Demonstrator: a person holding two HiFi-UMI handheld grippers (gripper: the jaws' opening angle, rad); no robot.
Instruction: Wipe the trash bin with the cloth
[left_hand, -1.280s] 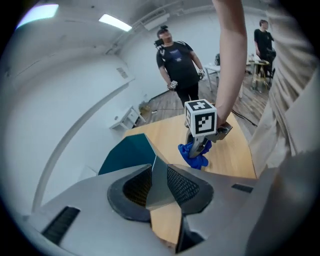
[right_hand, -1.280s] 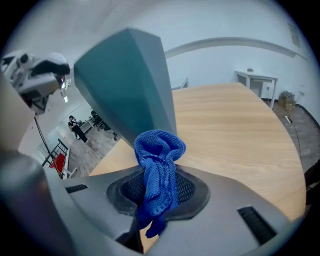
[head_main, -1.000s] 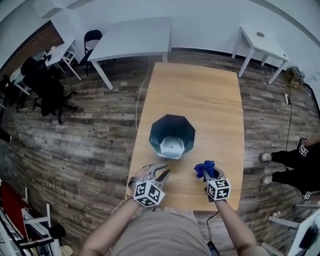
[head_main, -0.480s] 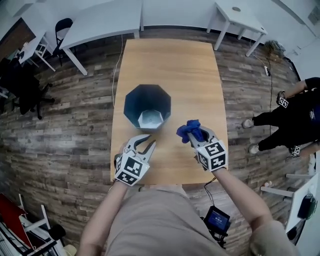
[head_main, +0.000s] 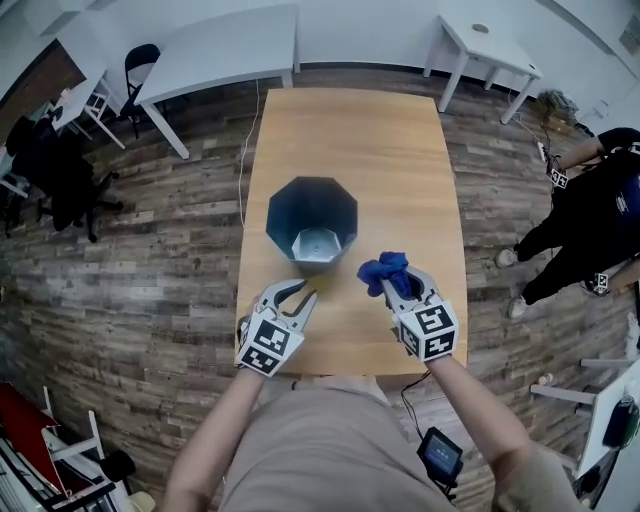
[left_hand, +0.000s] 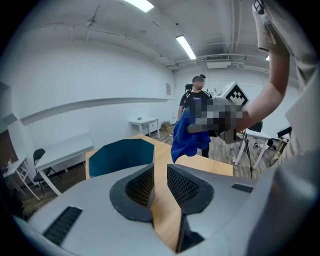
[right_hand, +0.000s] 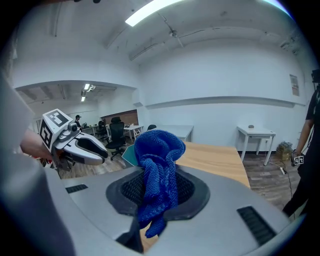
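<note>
In the head view, the trash bin (head_main: 296, 206) stands upright on the bench (head_main: 350, 130), just ahead of both claws. The right claw (head_main: 400, 283) carries the blue cloth (head_main: 385, 270) near the bin's right side, and the left claw (head_main: 300, 292) waits at its near left. The wipe would likely go best with the left claw steadying the rim while a broad fold of cloth is pressed flat against the wall.

In the left gripper view, the jaws stand a narrow gap apart with only bench wood between them.

In the right gripper view, the pads are clamped on the cloth. A bunch of it rises above them and a tail hangs below.
</note>
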